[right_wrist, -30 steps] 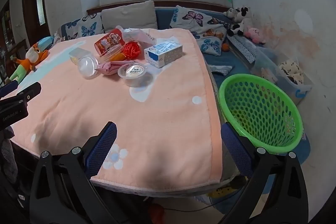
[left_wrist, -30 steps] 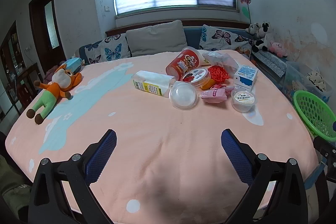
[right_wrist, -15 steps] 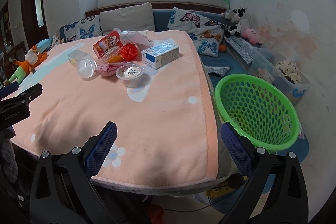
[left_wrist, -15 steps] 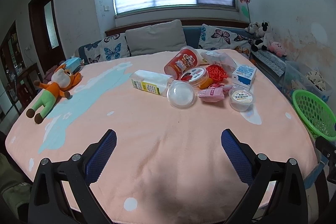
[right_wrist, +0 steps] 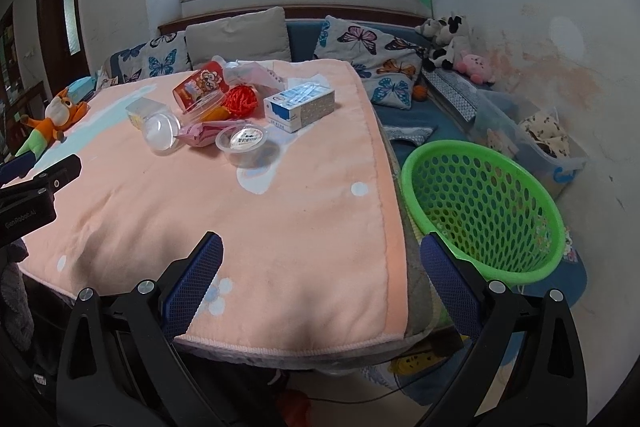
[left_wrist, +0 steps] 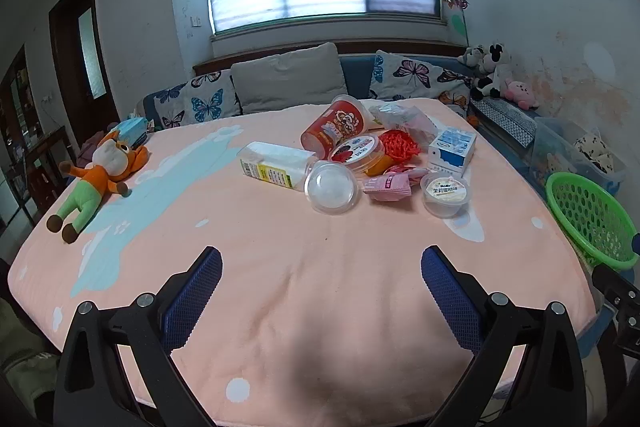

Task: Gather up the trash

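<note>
Both claws hover spread wide and empty over the near edge of the peach-blanketed tabletop (left_wrist: 304,291), with the trash heap lying ahead toward the far side. The sealed jelly cup (right_wrist: 241,140) sits nearest the right claw (right_wrist: 320,267), forward and slightly left of it. The clear dome lid (left_wrist: 331,187) lies straight ahead of the left claw (left_wrist: 320,283). The green basket (right_wrist: 484,211) waits on the floor just right of the tabletop, so the right claw looks better placed.
</note>
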The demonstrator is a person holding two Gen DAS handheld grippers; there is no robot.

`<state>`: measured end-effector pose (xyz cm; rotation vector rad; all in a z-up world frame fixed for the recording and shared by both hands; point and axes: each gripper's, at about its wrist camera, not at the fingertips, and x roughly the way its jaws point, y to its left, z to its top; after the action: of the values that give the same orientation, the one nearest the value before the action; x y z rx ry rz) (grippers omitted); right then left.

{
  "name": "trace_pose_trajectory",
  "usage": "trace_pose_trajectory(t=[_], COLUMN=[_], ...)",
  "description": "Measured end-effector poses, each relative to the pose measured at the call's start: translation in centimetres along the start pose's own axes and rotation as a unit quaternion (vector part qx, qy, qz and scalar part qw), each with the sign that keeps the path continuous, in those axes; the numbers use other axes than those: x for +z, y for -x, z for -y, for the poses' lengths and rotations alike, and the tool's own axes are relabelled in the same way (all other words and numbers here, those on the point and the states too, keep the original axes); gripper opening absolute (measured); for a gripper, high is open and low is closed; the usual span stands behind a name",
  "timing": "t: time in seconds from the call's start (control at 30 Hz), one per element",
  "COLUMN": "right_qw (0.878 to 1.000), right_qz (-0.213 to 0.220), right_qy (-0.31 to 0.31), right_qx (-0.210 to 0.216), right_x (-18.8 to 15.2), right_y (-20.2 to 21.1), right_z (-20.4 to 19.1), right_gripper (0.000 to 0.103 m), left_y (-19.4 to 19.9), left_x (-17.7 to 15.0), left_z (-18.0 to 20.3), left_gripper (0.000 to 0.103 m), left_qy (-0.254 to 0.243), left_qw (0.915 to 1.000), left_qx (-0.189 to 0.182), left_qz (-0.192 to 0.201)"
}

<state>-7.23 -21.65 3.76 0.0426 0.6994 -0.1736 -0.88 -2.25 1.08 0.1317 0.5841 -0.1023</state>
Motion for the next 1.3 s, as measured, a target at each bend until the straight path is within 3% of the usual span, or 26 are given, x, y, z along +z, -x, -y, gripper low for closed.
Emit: trace_pose_trajectory(t=[1.3], right_qw=[1.000], right_qz=[0.002], right_qy=[-0.001], right_qx=[-0.003], right_x=[0.4], right_y=[-0.3], right_z=[0.5], right_gripper=[0.096], left_y=[-0.4], left_x=[0.9], left_z=[1.4], left_gripper=[0.097], left_qy=[-0.009], left_qw=[0.9999], left_qx=[-0.012], left_qz=[0.001])
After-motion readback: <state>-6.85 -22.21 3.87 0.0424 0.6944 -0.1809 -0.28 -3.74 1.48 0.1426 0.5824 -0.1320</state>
